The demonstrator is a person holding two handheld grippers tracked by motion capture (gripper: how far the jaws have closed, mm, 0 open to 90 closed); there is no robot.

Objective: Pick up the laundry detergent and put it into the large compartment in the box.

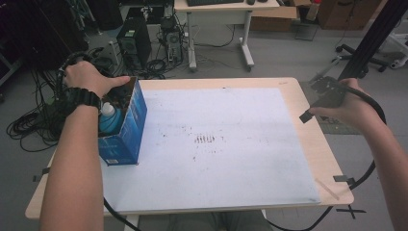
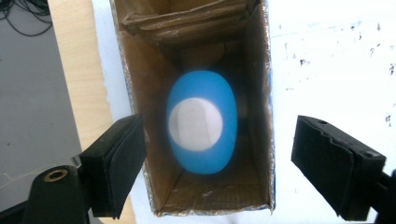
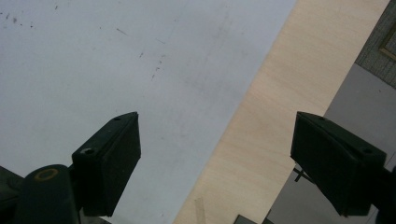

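- My left gripper (image 2: 215, 172) hangs spread wide over the open blue box (image 1: 126, 126) at the frame's left, grasping nothing.
- A blue bottle (image 2: 201, 122) stands inside, cardboard walls close around it.
- My right gripper (image 3: 215, 168), released, hovers over the surface's (image 1: 308, 139) right edge.

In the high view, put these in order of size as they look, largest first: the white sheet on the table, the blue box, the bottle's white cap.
1. White sheet, covering most of the table.
2. Blue box, standing open-topped at the sheet's left edge.
3. White cap, just visible inside the box.
The gaps are wide, so nearness to the camera does not change the order.
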